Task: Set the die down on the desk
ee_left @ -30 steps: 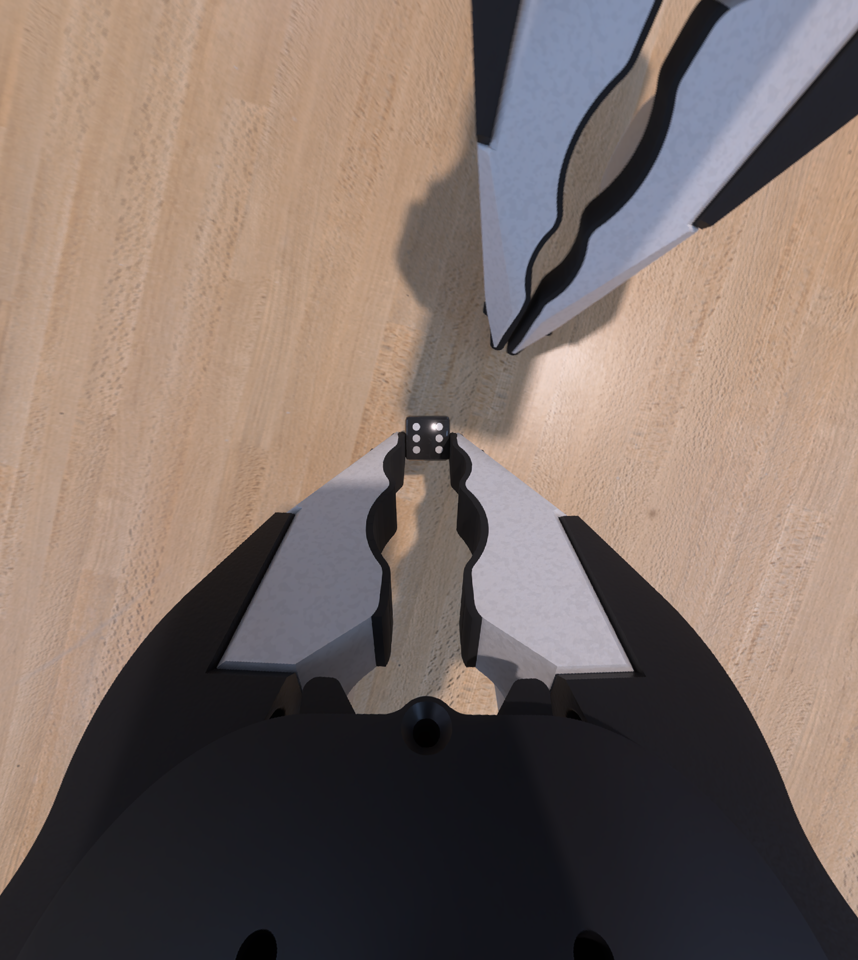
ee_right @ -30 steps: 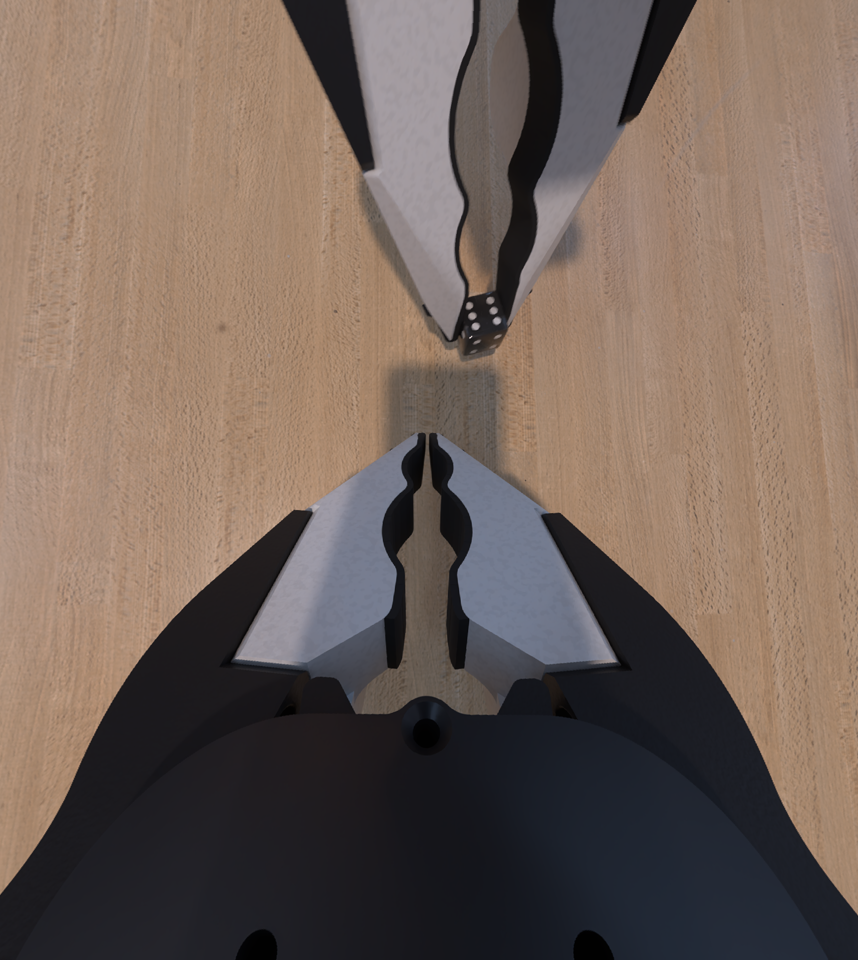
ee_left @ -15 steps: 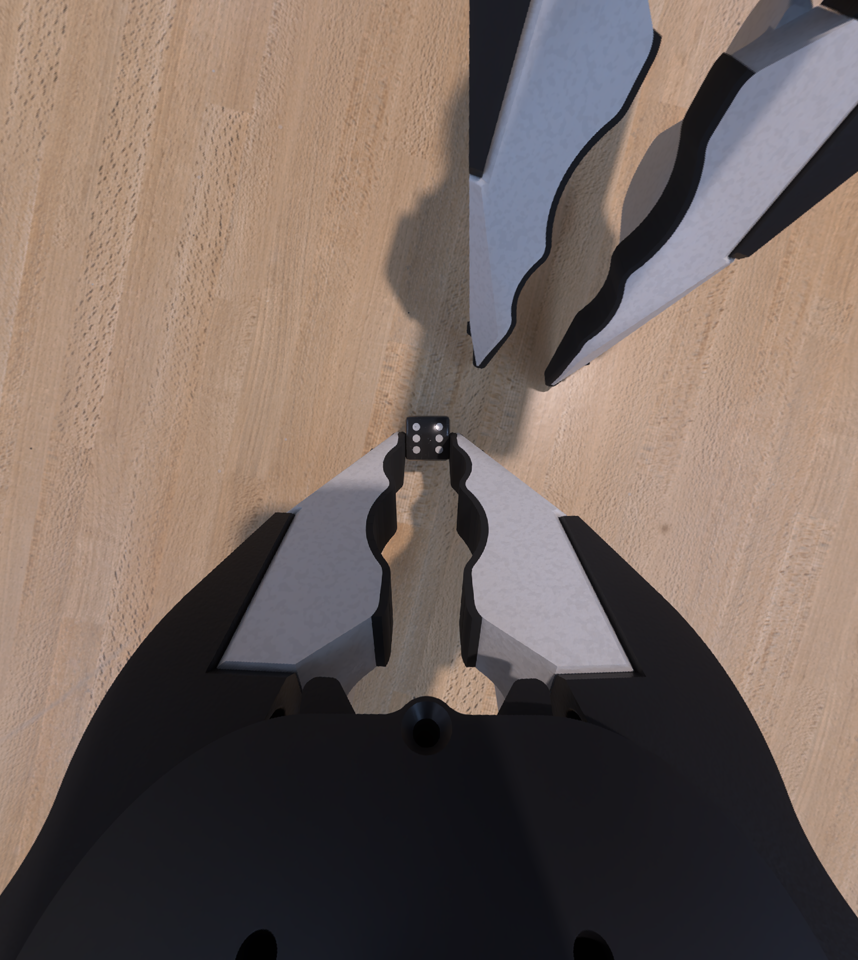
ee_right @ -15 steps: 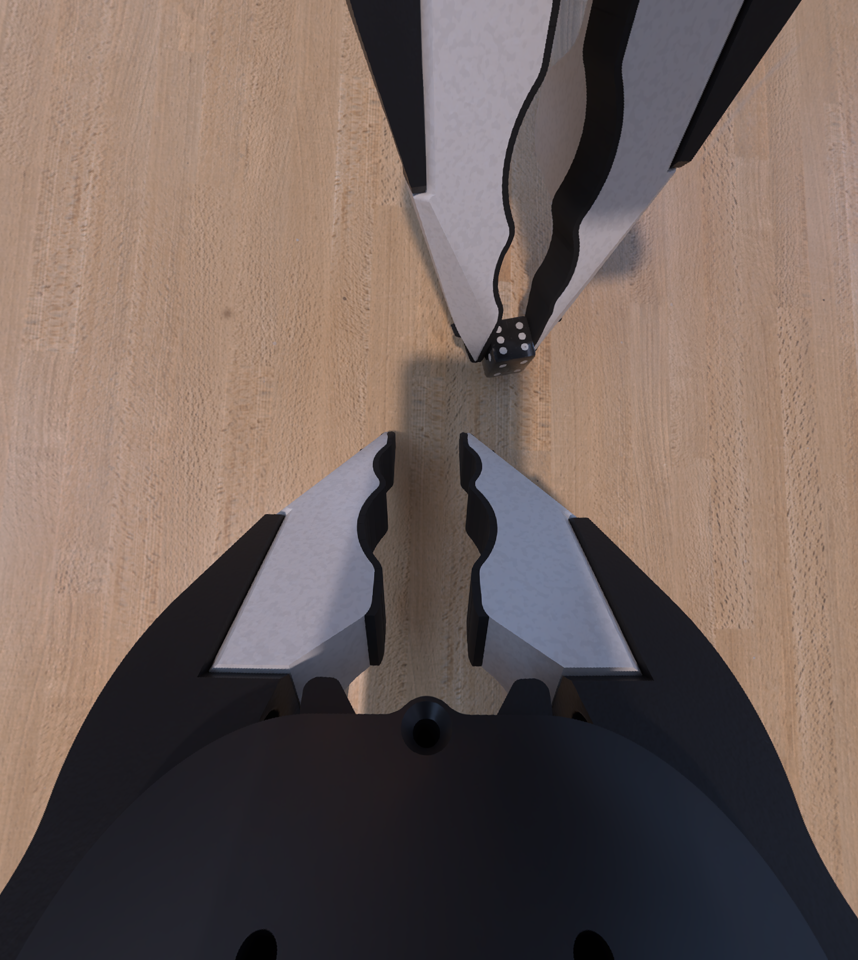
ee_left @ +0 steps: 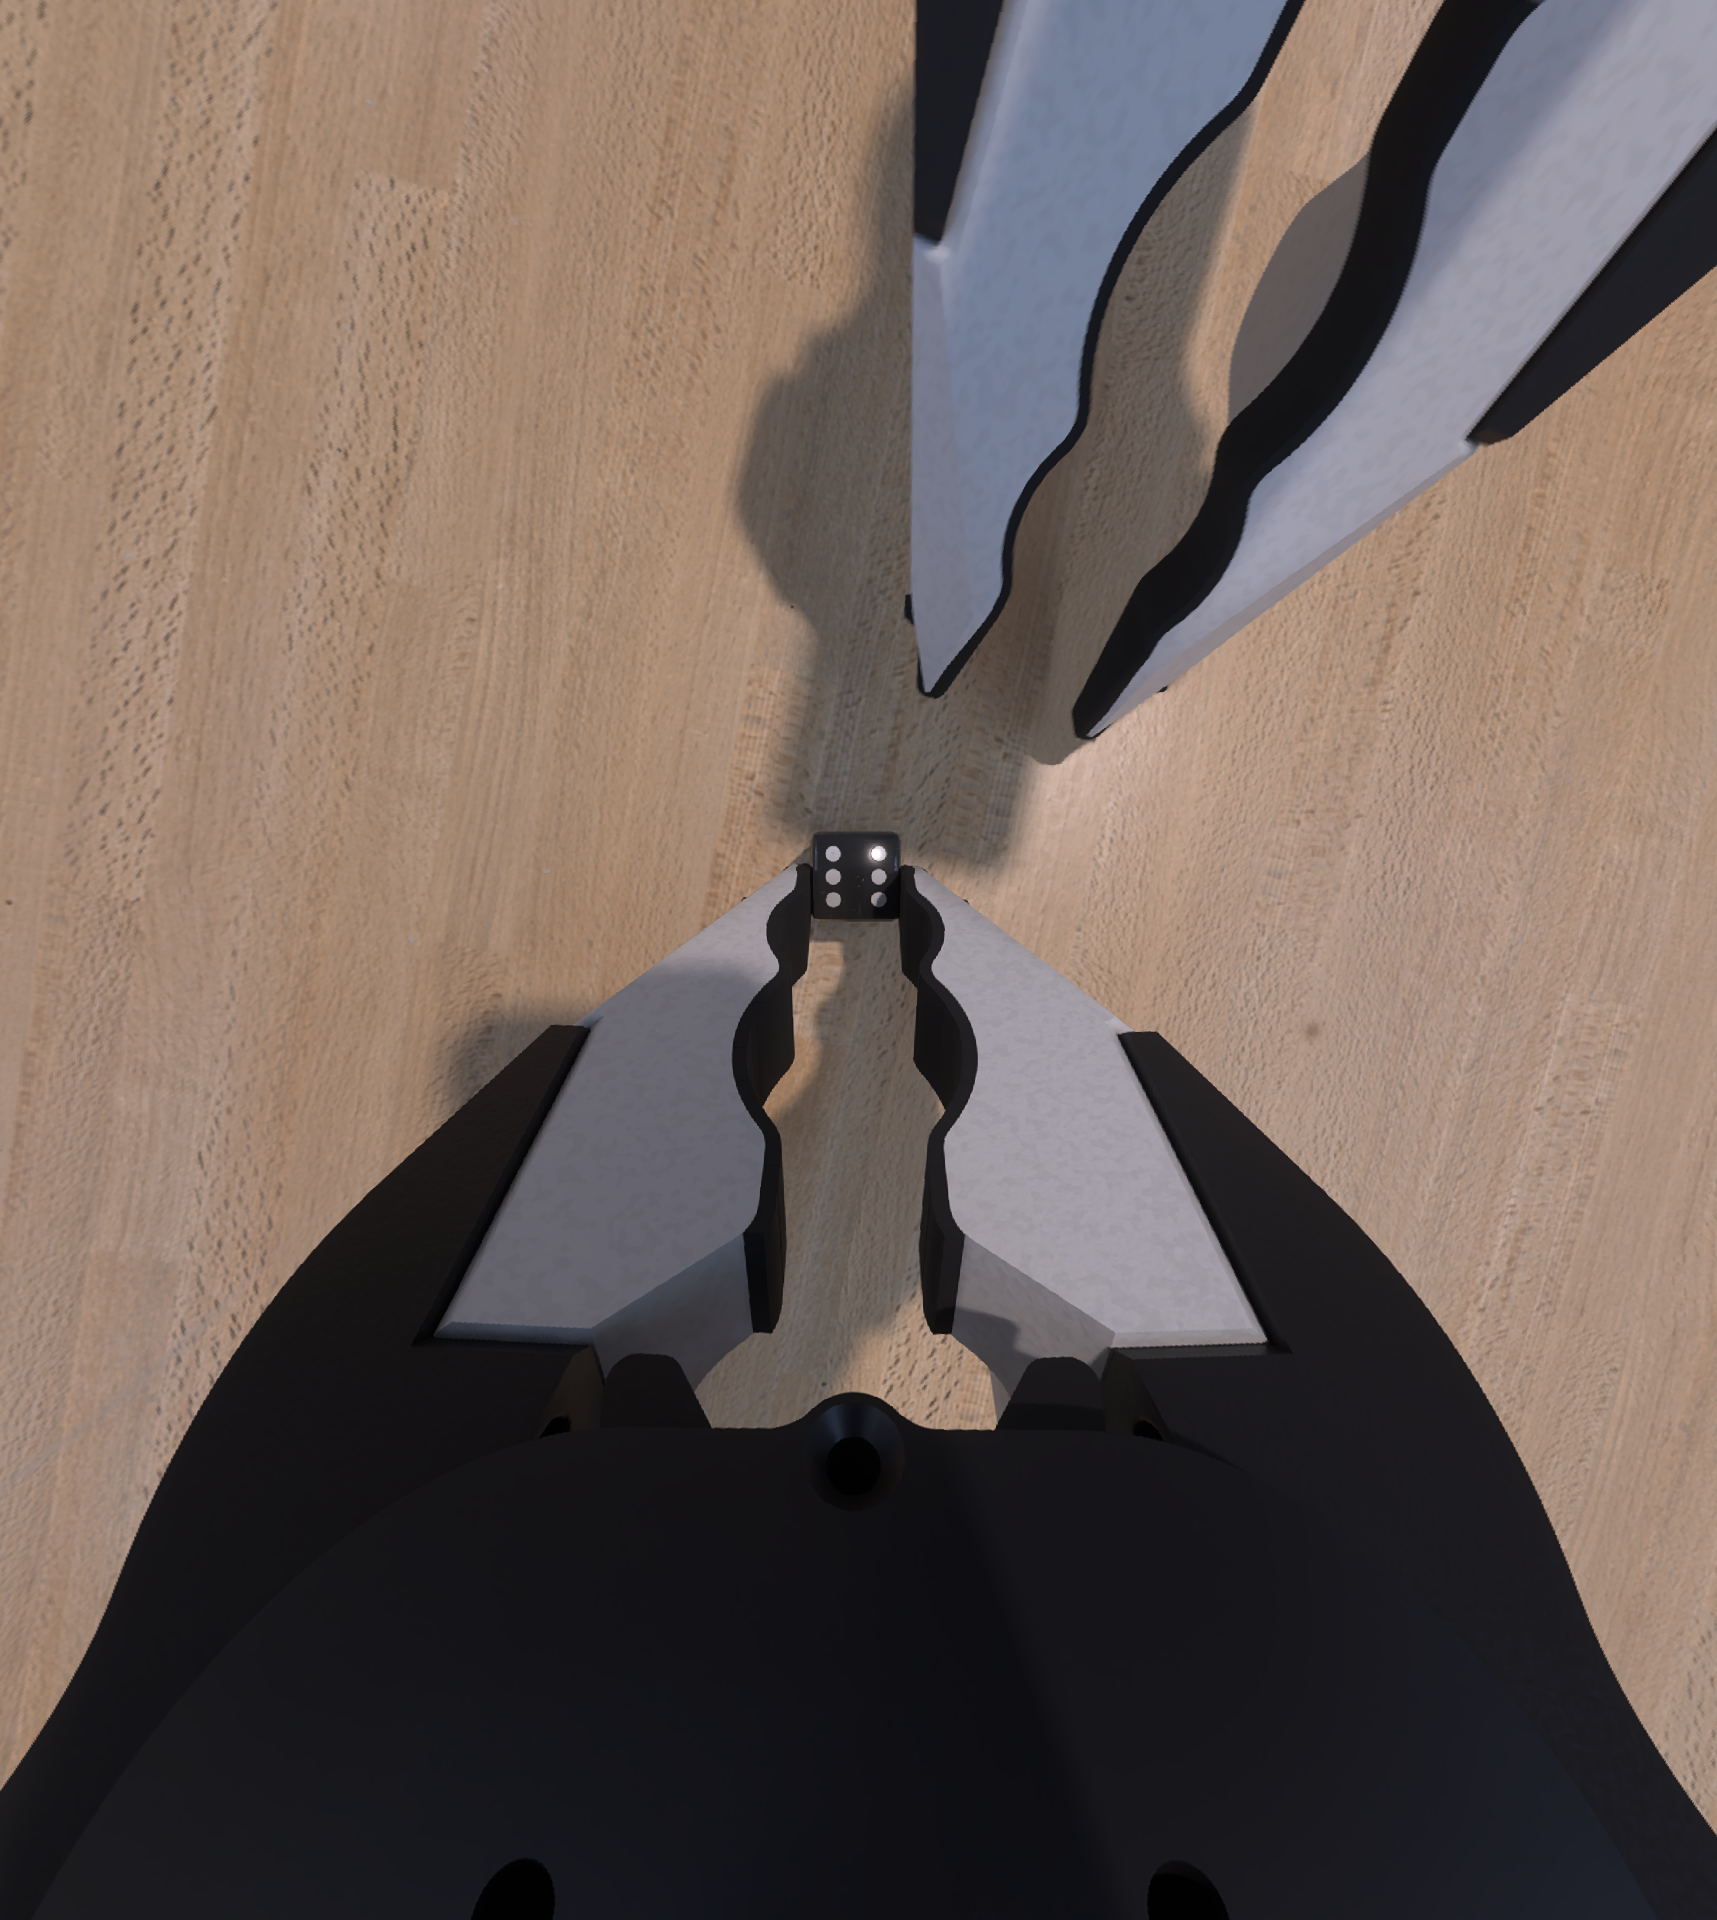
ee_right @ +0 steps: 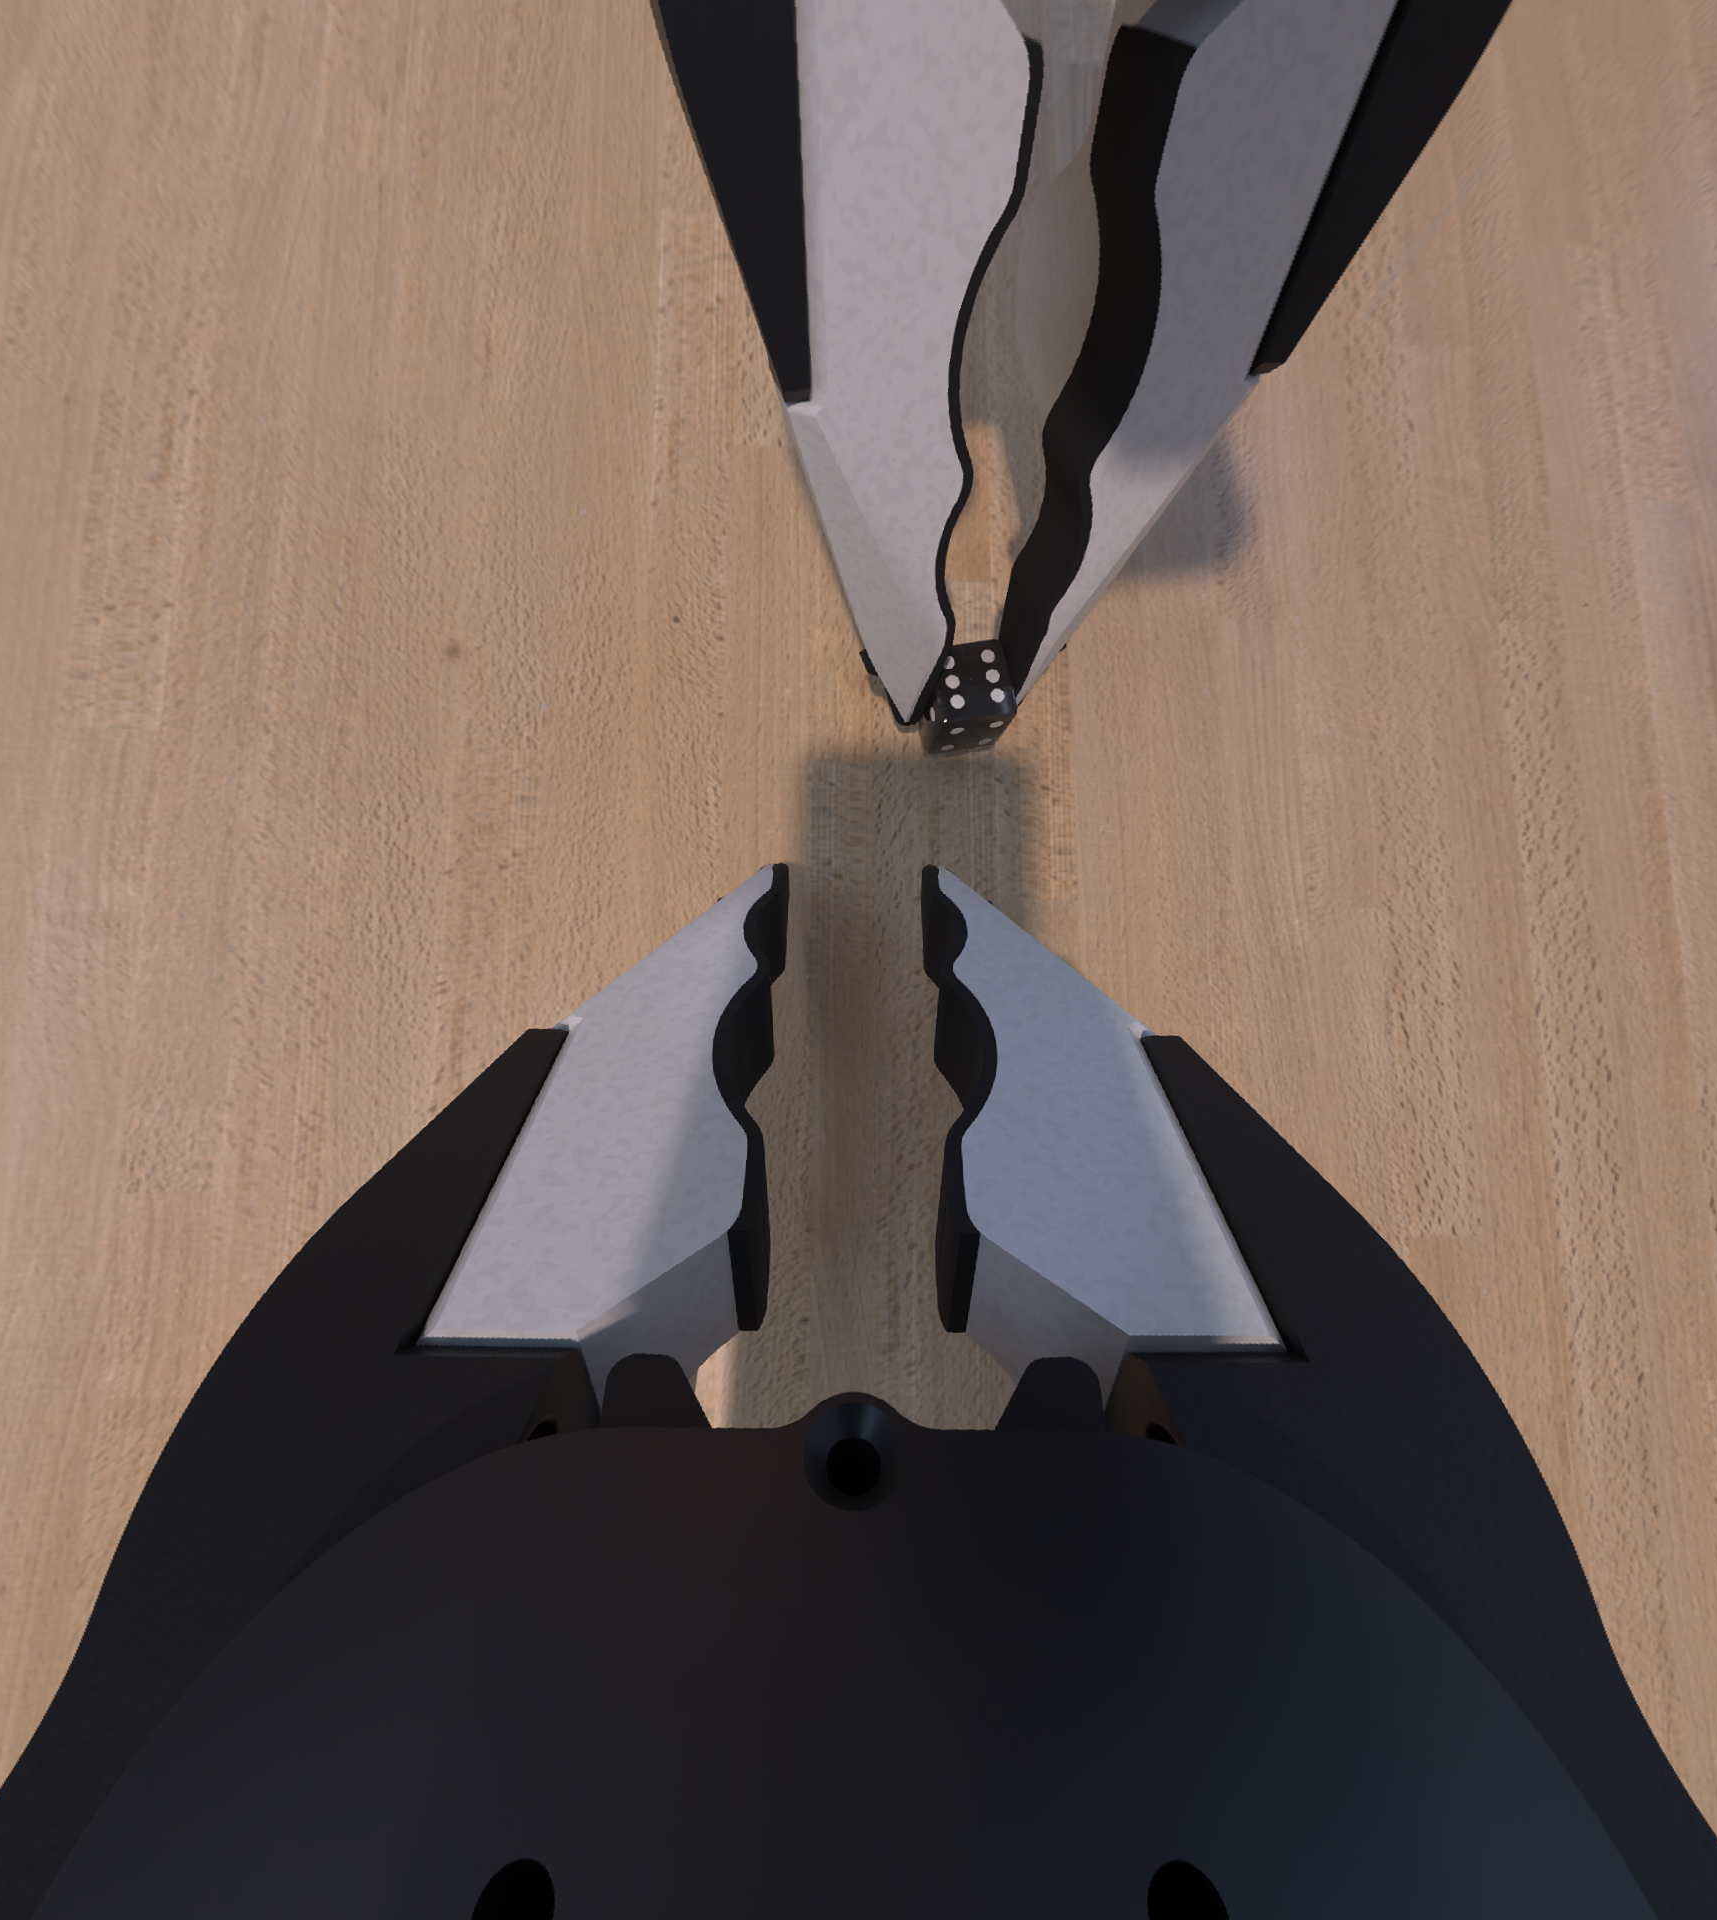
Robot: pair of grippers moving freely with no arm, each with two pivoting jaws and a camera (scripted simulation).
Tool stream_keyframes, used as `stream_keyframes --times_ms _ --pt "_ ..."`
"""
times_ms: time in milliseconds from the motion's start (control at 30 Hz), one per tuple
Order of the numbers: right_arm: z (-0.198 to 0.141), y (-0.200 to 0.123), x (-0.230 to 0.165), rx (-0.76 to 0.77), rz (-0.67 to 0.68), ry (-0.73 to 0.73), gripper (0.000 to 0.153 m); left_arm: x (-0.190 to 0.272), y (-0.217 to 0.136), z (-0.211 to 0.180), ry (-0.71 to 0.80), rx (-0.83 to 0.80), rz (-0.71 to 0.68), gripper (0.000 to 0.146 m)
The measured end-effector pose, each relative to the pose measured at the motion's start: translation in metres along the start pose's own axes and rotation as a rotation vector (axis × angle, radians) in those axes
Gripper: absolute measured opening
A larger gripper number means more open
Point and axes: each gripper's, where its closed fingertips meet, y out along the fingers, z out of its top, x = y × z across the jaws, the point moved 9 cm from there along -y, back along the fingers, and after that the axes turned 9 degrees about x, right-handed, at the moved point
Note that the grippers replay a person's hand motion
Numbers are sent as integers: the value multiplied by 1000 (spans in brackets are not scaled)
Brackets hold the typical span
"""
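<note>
A small black die (ee_left: 856,876) with white pips sits pinched between the fingertips of my left gripper (ee_left: 856,883), just above the light wooden desk (ee_left: 314,623). In the right wrist view the die (ee_right: 971,698) shows at the tips of the left gripper (ee_right: 968,691), up and right of centre. My right gripper (ee_right: 854,883) is open and empty, its tips a short way from the die. In the left wrist view the right gripper (ee_left: 1015,707) comes in from the top right, tips apart, beyond the die.
The wooden desk fills both views. Shadows of the grippers (ee_left: 812,499) fall on it between the two sets of tips.
My right gripper has opened from shut to open. The left gripper still holds the die and has drifted right in the right wrist view.
</note>
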Motion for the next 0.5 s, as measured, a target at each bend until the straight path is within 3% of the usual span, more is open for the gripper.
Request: stream_keyframes --times_ms 200,500 --pt "0 -11 -3 40 -19 3 18 -5 -5 6 -5 27 10 16" --pt "-6 -3 -9 10 -55 -32 11 -9 1 9 18 7 -13 16"
